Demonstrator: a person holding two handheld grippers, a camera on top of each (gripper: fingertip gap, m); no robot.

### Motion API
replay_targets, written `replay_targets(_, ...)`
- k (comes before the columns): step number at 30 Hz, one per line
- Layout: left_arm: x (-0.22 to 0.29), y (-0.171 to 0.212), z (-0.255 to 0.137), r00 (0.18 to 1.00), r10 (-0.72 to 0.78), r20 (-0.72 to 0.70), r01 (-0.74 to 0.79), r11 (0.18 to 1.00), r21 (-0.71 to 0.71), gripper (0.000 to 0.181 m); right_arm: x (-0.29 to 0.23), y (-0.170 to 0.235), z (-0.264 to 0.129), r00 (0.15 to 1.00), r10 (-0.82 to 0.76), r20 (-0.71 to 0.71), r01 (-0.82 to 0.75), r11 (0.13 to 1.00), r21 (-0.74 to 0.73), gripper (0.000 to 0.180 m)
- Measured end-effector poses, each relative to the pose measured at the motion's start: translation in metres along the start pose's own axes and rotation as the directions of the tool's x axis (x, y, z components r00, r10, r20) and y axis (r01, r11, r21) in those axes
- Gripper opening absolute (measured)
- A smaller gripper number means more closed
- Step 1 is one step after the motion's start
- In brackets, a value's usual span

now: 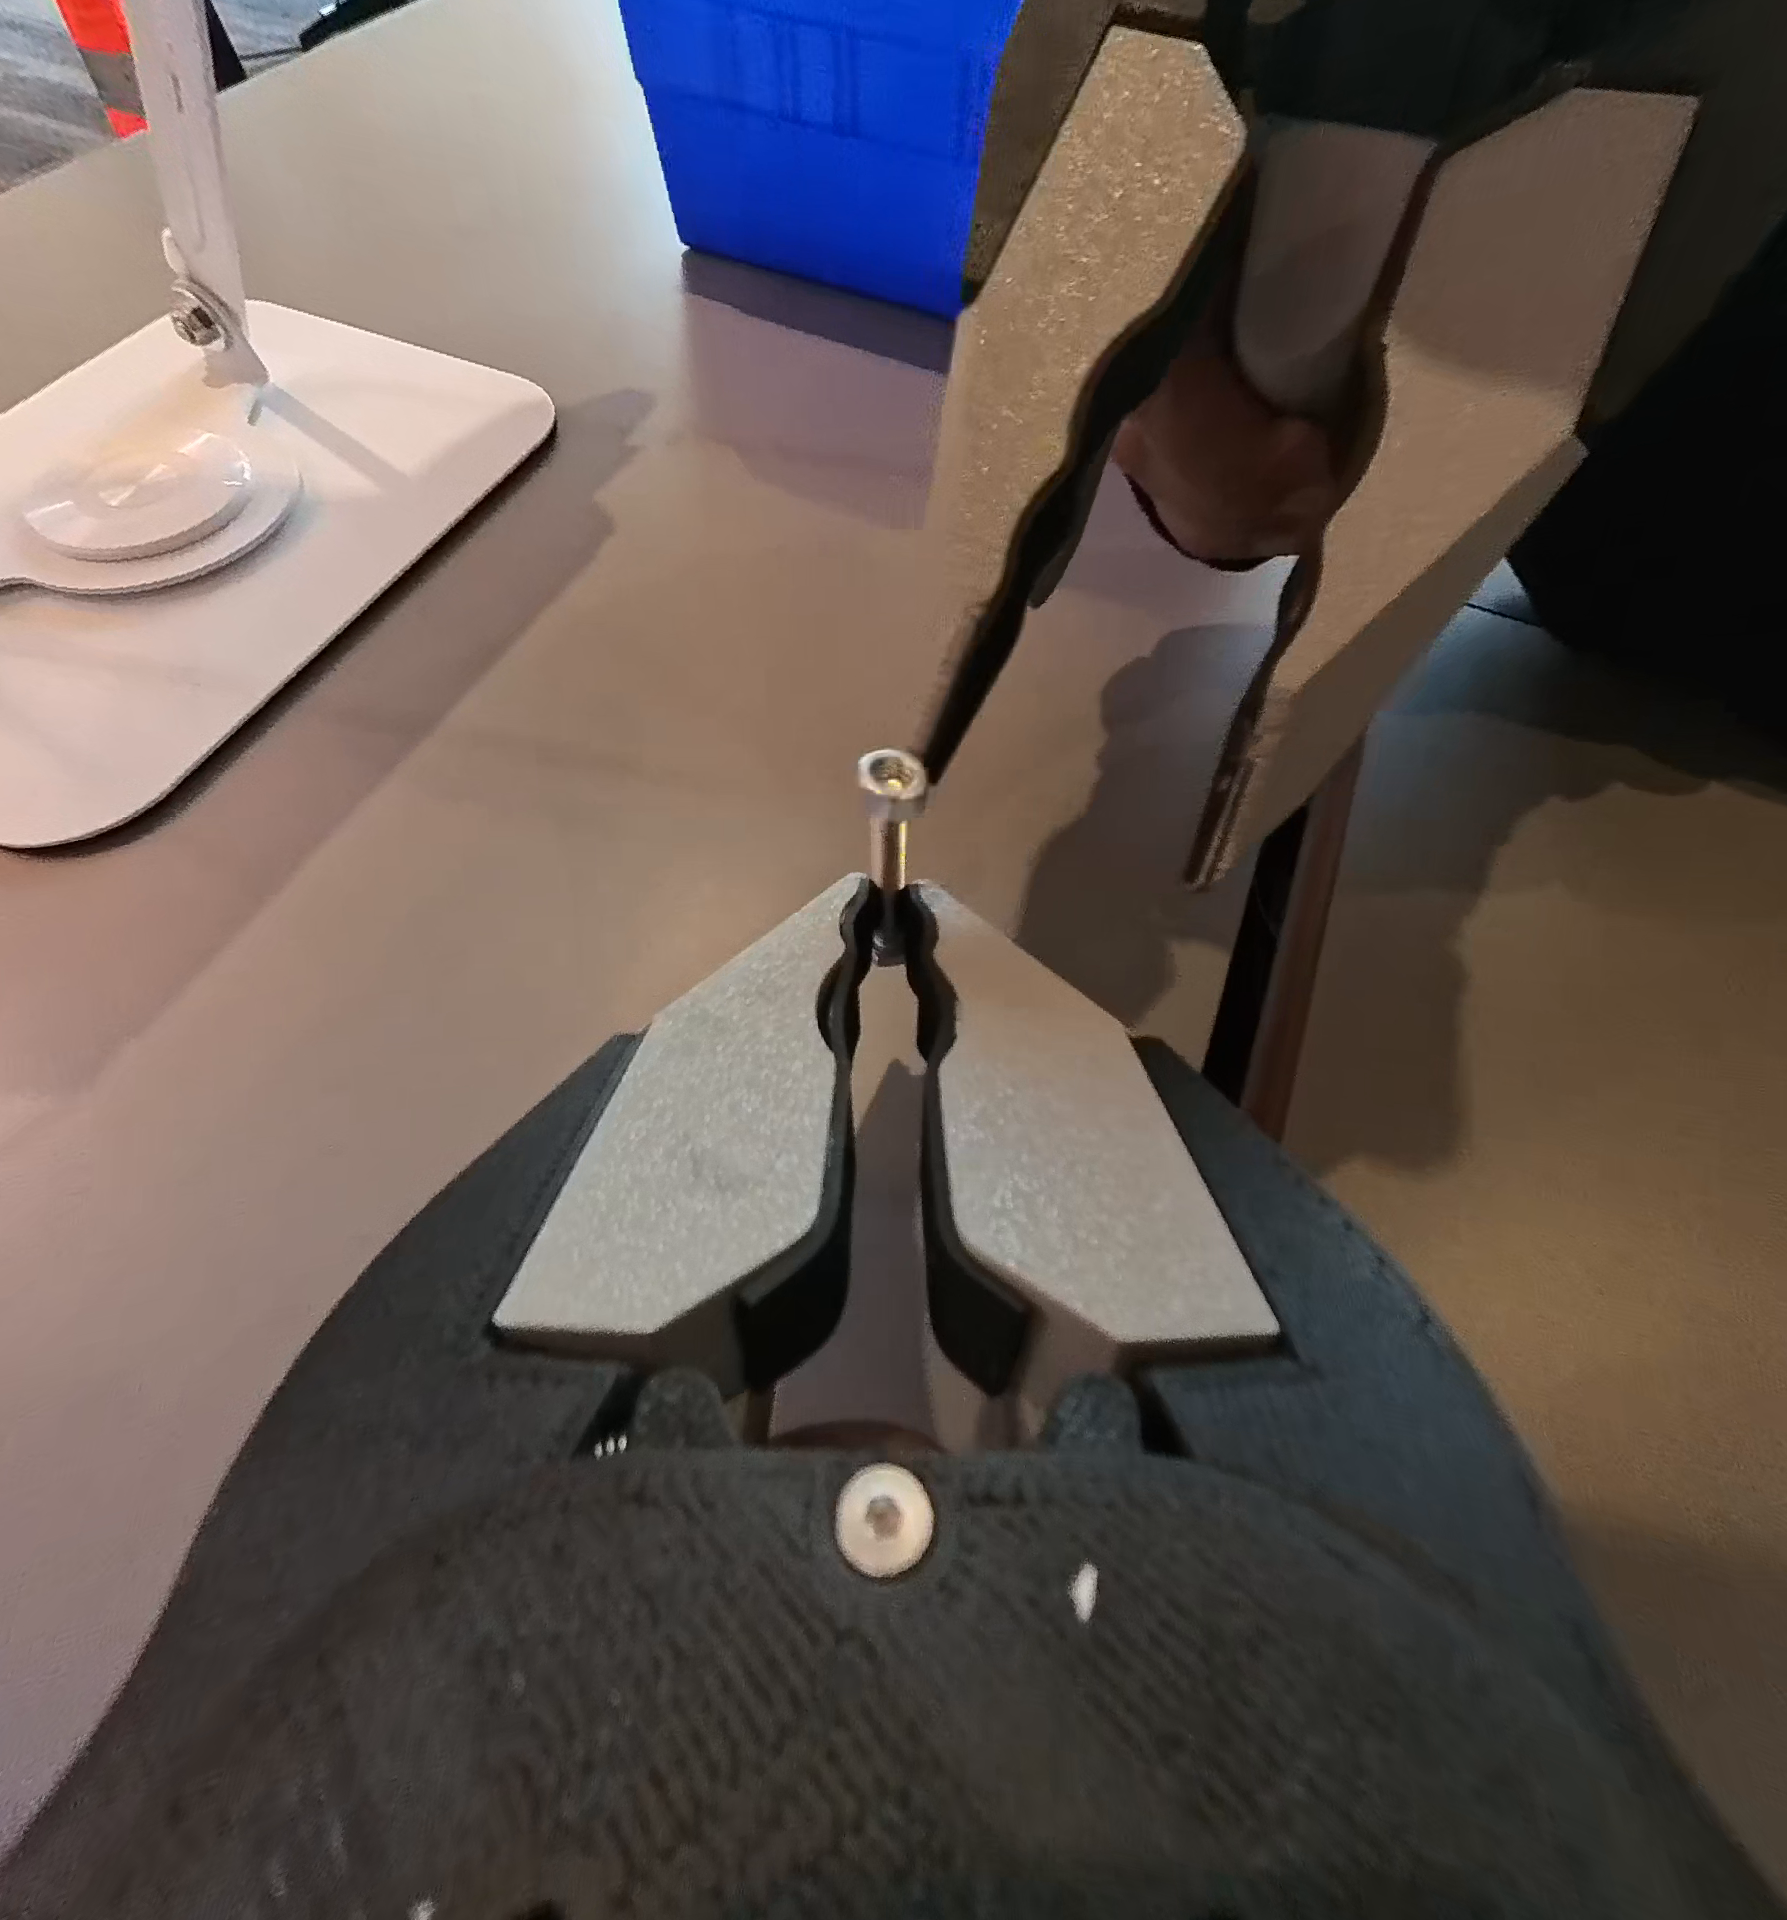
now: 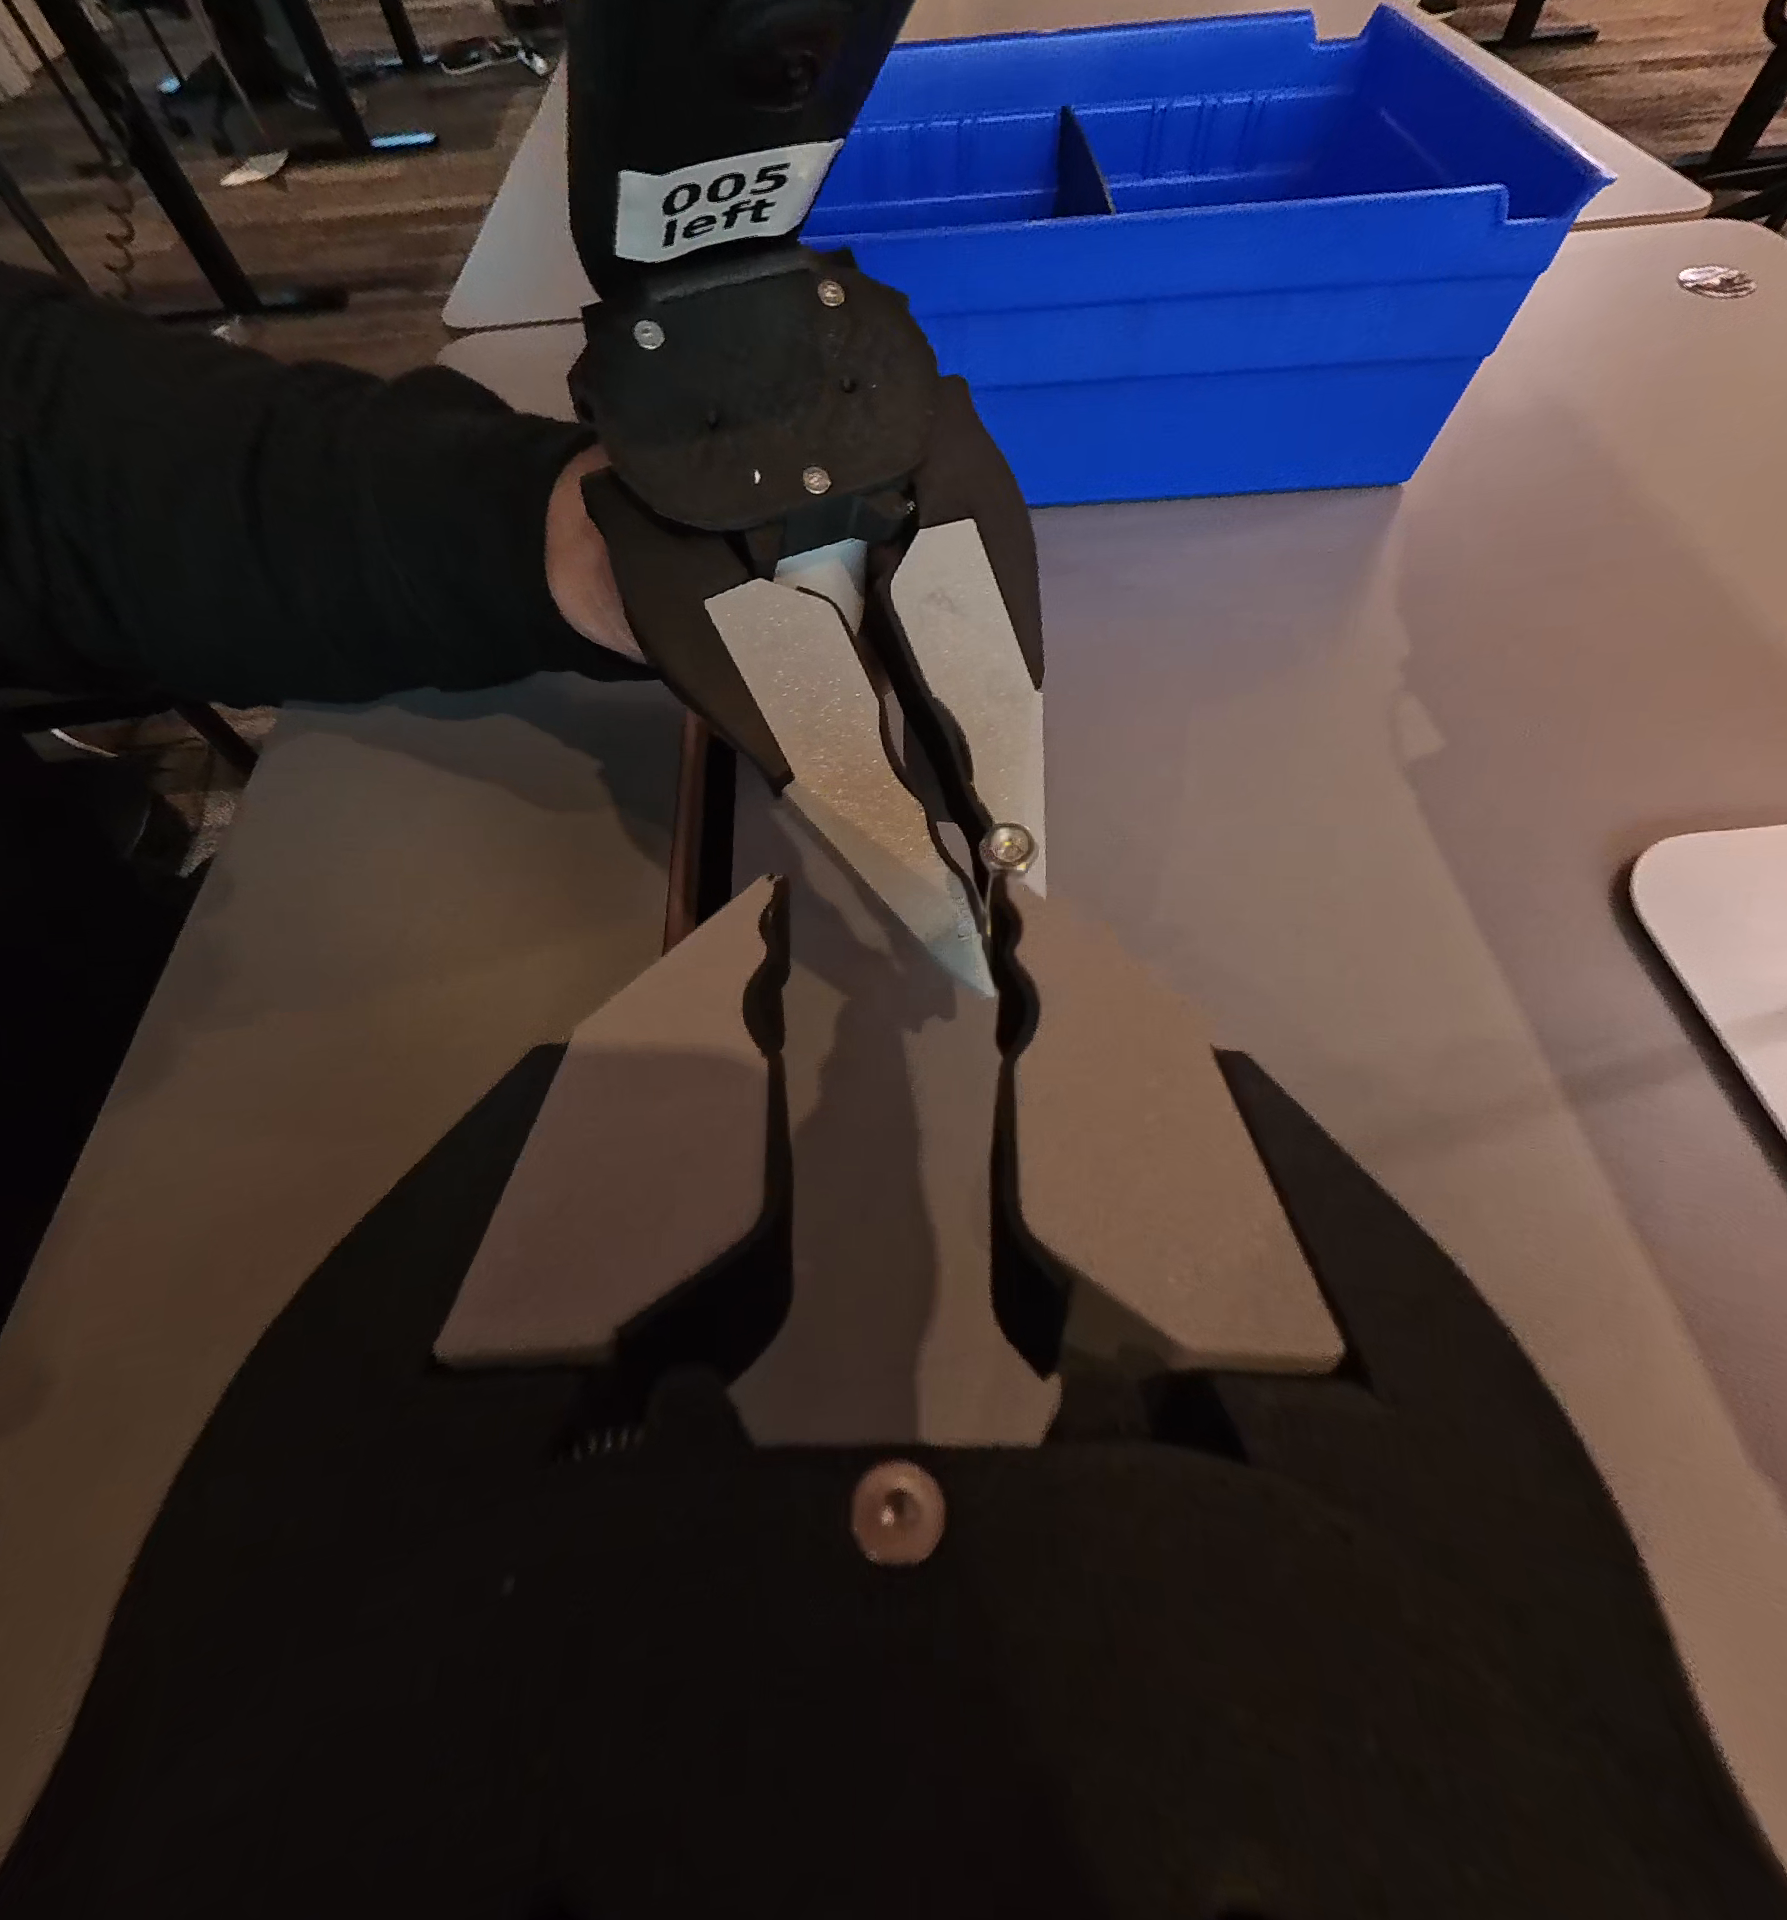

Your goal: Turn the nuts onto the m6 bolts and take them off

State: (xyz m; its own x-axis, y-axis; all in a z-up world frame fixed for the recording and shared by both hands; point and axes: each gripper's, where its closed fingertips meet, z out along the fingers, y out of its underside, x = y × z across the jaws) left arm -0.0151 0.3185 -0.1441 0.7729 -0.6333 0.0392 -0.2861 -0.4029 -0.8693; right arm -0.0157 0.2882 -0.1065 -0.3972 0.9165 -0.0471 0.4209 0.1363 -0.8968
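A small silver socket-head bolt (image 1: 891, 800) stands head-up between the tips of my left gripper (image 1: 887, 914), which is shut on its lower shank. A small dark part, perhaps the nut (image 1: 884, 943), sits between the fingers just below the tips. My right gripper (image 1: 1068, 812) comes in from the upper right, open and empty, with one fingertip (image 1: 933, 756) right beside the bolt head and the other well off to the right. In the right wrist view my right gripper (image 2: 894, 904) is open, with the bolt head (image 2: 1008, 847) just above its right fingertip (image 2: 1014, 920) and the left gripper (image 2: 993, 930) holding it.
A blue divided bin (image 2: 1180, 312) stands at the back of the grey table (image 2: 1336, 779). A white stand with a flat base (image 1: 245, 582) is at the left. A gap between table sections (image 2: 697, 821) runs under the grippers. A person's sleeved arm (image 2: 245, 499) holds the left gripper. There is about 4 cm between the tips of the two grippers.
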Motion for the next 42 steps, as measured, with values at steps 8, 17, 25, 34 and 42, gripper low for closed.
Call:
replay_targets(8, 0.003, 0.000, 0.001, 1.000, 0.006, -0.011, -0.006, 1.000, -0.003, 0.002, 0.003, -0.001, -0.002, 1.000, -0.001, -0.015, 0.002, 1.000, 0.004, 0.034)
replay_targets(17, 0.008, 0.000, 0.003, 0.999, 0.025, -0.025, -0.025, 1.000, -0.007, 0.002, 0.004, -0.001, 0.001, 1.000, -0.008, -0.027, 0.007, 1.000, -0.002, 0.035)
replay_targets(25, 0.004, 0.001, 0.002, 1.000, 0.010, -0.016, -0.010, 1.000, -0.007, 0.002, -0.001, -0.001, -0.003, 1.000, -0.015, -0.005, 0.015, 1.000, -0.006, 0.030)
replay_targets(34, 0.004, 0.003, 0.003, 1.000, 0.019, -0.010, -0.019, 1.000, -0.021, 0.002, 0.010, 0.005, -0.003, 0.999, -0.006, -0.053, 0.004, 1.000, -0.028, 0.029)
replay_targets(42, 0.007, 0.009, 0.007, 0.996, 0.092, 0.012, -0.091, 0.994, -0.067, 0.002, 0.012, -0.001, -0.001, 0.990, -0.069, -0.123, 0.064, 0.997, -0.047, 0.007)
